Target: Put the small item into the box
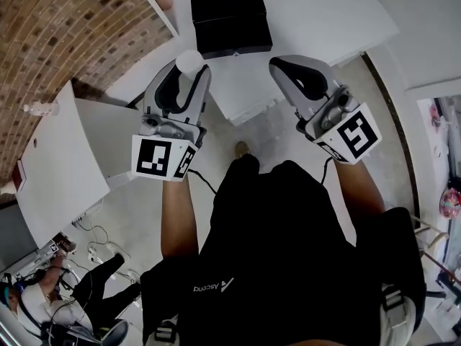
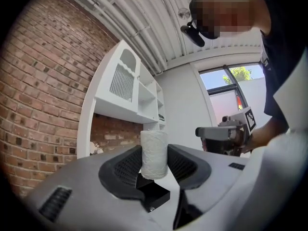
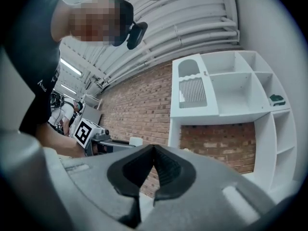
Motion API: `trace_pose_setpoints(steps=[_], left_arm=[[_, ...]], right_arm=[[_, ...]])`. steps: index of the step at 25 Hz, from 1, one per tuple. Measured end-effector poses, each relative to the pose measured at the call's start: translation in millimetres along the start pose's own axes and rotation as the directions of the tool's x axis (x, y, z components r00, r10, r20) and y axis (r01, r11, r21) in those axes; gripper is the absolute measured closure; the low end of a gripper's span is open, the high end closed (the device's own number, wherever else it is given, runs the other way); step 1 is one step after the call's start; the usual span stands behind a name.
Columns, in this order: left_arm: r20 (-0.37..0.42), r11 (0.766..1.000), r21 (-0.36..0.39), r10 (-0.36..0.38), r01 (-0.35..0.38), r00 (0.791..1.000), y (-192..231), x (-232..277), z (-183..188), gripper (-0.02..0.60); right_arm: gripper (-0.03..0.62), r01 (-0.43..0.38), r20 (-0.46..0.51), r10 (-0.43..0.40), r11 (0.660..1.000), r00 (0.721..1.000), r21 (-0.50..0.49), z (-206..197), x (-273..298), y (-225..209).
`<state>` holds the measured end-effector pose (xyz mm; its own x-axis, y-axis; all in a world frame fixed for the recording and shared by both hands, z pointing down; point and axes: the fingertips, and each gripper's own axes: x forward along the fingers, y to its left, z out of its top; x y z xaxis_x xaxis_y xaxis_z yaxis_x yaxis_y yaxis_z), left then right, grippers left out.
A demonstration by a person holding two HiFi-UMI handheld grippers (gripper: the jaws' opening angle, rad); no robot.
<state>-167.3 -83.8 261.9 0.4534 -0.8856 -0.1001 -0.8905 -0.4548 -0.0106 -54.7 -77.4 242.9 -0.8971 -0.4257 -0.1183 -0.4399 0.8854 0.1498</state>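
Note:
A small white cylinder, like a little paper roll (image 2: pixel 154 154), stands upright between the pads of my left gripper (image 2: pixel 155 166), which is shut on it. In the head view the same roll (image 1: pixel 190 62) sticks out of the left gripper (image 1: pixel 186 78), held in the air near the white table's front edge. The black box (image 1: pixel 230 20) lies on the white table (image 1: pixel 317 13) just beyond it; a corner of the box (image 2: pixel 153 192) shows under the roll. My right gripper (image 3: pixel 153 170) is shut with nothing in it and hangs to the right (image 1: pixel 299 74).
A white shelf unit (image 3: pixel 231 95) stands against a brick wall (image 1: pixel 65 27). A second white table (image 1: pixel 57 157) with a small bottle (image 1: pixel 39 109) is at the left. Another person sits at the lower left (image 1: pixel 65 287). Cables lie on the floor.

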Motion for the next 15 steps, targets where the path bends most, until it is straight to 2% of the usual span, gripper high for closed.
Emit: trace_pose_setpoints(steps=[4, 8, 12, 15], left_arm=[[-0.084, 0.999, 0.013, -0.03, 0.031, 0.996, 25.6, 33.3, -30.0, 0.42], [-0.189, 0.998, 0.025, -0.06, 0.066, 0.98, 42.6, 62.2, -63.0, 0.42], [-0.317, 0.995, 0.042, -0.07, 0.088, 0.946, 54.0, 90.5, -97.6, 0.42], [-0.423, 0.993, 0.049, -0.077, 0.108, 0.903, 61.3, 109.2, -128.0, 0.42]], right_arm=[[0.592, 0.013, -0.031, -0.013, 1.0, 0.999, -0.01, -19.0, 25.8, -27.3], [0.592, 0.014, -0.061, -0.014, 1.0, 0.998, -0.007, -37.1, 45.7, -50.9], [0.592, -0.003, -0.064, 0.004, 1.0, 0.998, 0.005, -50.7, 56.5, -67.9], [0.592, -0.023, -0.08, 0.025, 1.0, 0.996, 0.019, -62.6, 61.5, -77.0]])
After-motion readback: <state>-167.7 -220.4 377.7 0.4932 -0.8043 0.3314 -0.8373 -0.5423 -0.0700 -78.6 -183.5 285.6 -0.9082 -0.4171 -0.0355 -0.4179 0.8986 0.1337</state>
